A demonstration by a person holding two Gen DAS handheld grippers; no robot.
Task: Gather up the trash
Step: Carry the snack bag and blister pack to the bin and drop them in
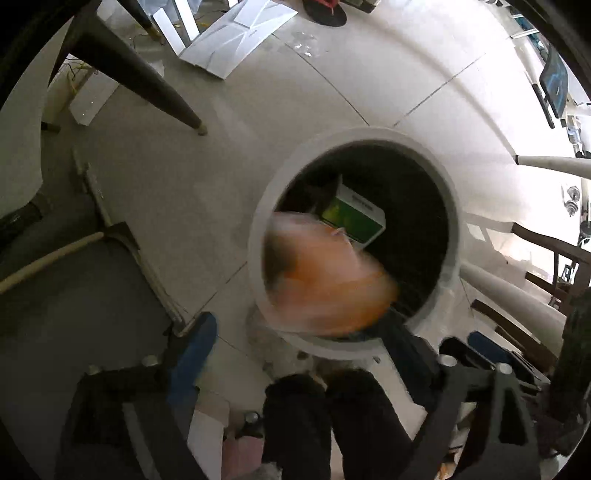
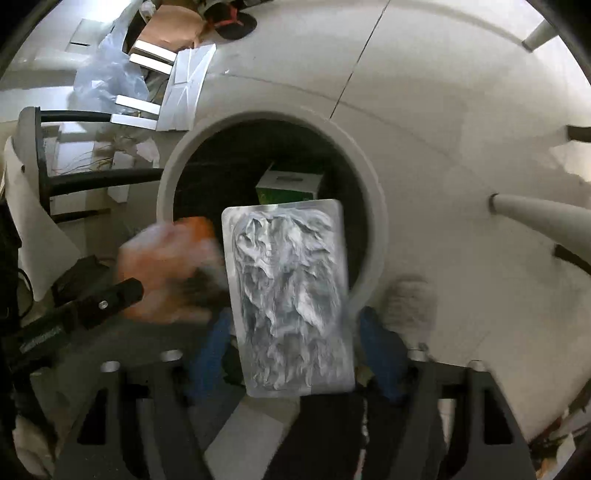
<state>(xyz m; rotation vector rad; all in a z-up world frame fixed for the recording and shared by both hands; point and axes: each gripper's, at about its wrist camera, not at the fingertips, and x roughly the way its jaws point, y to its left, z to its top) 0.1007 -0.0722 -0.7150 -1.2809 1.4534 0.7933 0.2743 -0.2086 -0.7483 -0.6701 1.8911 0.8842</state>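
Observation:
A round white trash bin with a dark inside stands on the floor; a green and white box lies in it. A blurred orange and white bag is in mid-air over the bin's near rim, free of my left gripper, which is open wide just above the rim. My right gripper is shut on a silver foil packet, held over the bin's near edge.
Flattened white cardboard, a clear plastic bag and a black and red slipper lie on the floor beyond the bin. Dark chair legs stand at left, white table legs at right.

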